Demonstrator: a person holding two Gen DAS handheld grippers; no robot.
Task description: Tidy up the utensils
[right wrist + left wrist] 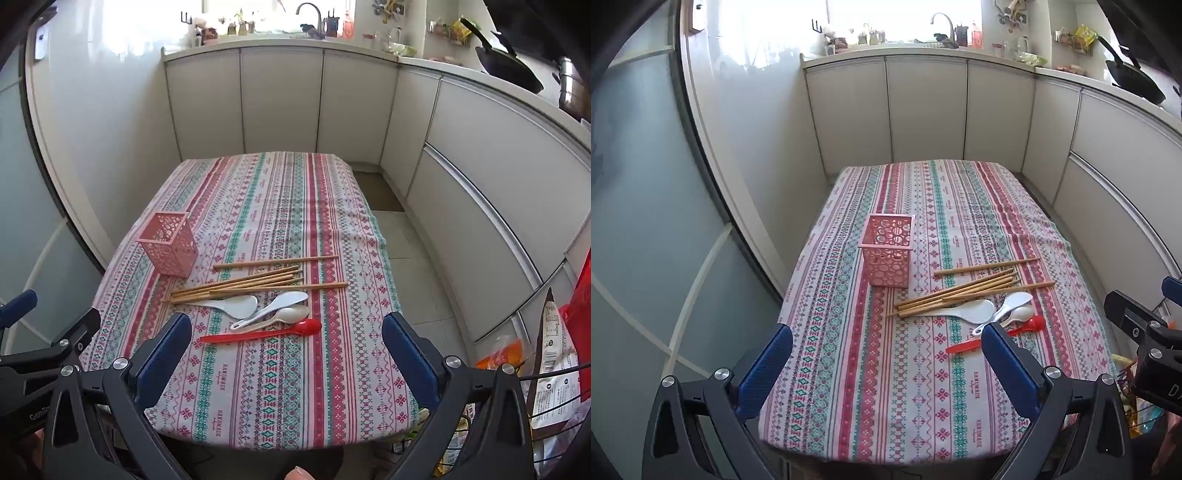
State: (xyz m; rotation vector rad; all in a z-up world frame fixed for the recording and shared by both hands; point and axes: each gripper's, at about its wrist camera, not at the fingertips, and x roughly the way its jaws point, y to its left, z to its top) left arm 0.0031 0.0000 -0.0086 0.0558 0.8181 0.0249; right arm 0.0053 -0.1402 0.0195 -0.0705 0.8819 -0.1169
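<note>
A pink perforated holder (pixel 888 254) (pixel 170 243) stands upright on the patterned tablecloth (pixel 879 387) (pixel 280 387). To its right lie several wooden chopsticks (pixel 964 290) (pixel 243 282). In front of them rest a white rice paddle (pixel 964 311) (pixel 236 305), other white spoons (pixel 1012 308) (pixel 280 308) and a red spoon (pixel 997 336) (pixel 262 332). My left gripper (pixel 886 345) hovers open over the table's near left part, nothing between its fingers. My right gripper (pixel 287 334) is open above the near edge, with the red spoon seen between its blue pads (pixel 166 354), untouched.
White cabinets (pixel 923 110) and a counter with a sink tap (pixel 943 20) stand behind the table. A wok (pixel 506 62) sits on the right counter. A wire basket with bags (pixel 550 376) stands to the table's right. Glass door (pixel 639 221) on the left.
</note>
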